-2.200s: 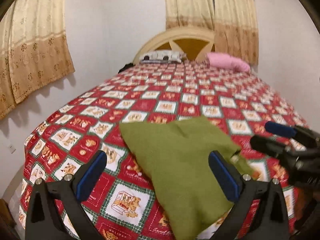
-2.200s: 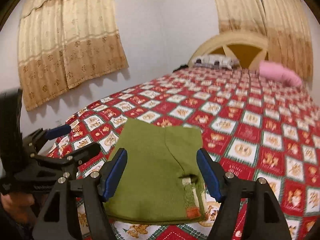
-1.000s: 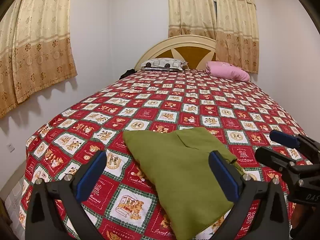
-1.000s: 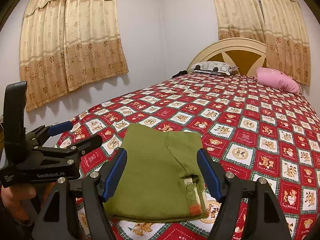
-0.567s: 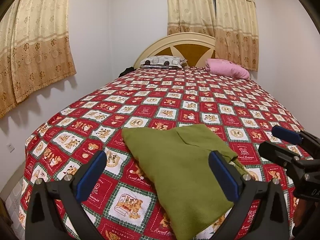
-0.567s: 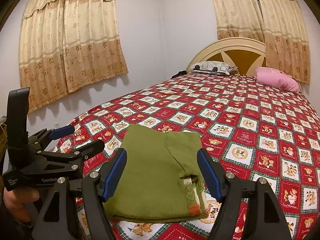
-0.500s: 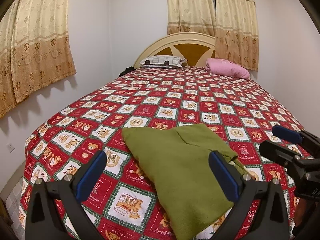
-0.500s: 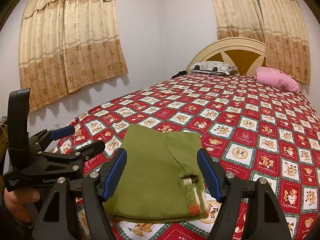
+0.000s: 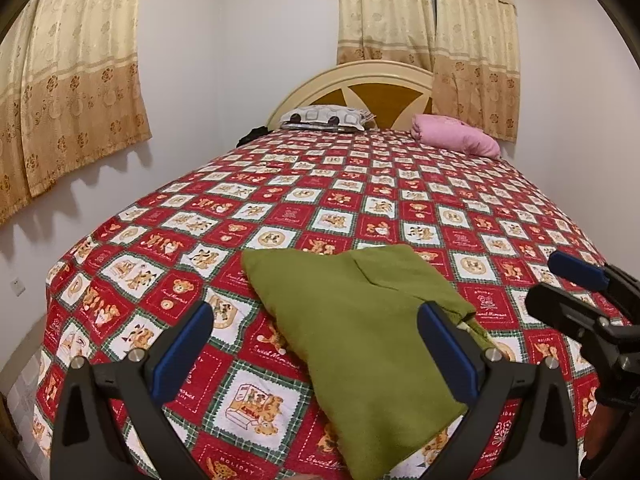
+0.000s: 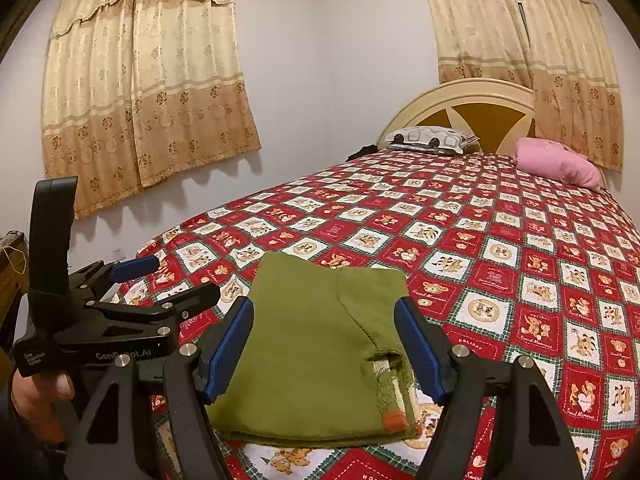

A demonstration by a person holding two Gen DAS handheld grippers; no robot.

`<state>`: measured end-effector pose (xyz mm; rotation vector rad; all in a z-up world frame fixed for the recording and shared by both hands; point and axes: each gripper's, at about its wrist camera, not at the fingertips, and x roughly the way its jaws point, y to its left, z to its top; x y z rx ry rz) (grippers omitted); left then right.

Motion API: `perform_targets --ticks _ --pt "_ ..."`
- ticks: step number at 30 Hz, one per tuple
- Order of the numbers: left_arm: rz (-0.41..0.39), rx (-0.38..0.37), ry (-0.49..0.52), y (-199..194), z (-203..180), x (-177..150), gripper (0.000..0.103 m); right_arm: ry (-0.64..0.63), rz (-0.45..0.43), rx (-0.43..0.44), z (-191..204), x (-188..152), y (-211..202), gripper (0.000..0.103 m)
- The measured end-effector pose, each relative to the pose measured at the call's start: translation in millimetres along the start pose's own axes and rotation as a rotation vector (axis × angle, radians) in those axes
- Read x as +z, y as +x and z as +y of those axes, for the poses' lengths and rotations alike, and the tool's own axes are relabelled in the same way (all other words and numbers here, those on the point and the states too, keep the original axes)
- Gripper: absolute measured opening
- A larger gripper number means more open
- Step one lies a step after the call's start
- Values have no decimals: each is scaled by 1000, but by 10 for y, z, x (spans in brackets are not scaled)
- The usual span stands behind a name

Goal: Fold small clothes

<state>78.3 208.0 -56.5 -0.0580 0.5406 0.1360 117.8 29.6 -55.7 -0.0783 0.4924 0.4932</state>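
Note:
A green knitted garment [image 9: 352,320] lies folded flat on the red patterned bedspread [image 9: 360,200] near the foot of the bed. In the right wrist view the garment [image 10: 316,344] shows an orange tab at its near right corner. My left gripper [image 9: 316,348] is open and empty, held above the garment's near left part. My right gripper [image 10: 324,344] is open and empty, held above the garment's near edge. The left gripper also shows at the left of the right wrist view [image 10: 168,284], and the right gripper shows at the right of the left wrist view [image 9: 568,284].
A patterned pillow [image 9: 324,118] and a pink pillow [image 9: 456,140] lie by the headboard [image 9: 380,84]. Curtains [image 10: 144,92] hang on the left wall and behind the bed. A wall runs close along the bed's left side.
Both grippers have steadied and shifted only slightly. The garment lies as before.

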Motion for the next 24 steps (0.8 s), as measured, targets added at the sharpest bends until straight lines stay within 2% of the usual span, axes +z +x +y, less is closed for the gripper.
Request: perform_targets --ticks 24 --pt "23 42 18 97 61 -55 103 1 19 31 35 -56 63 73"
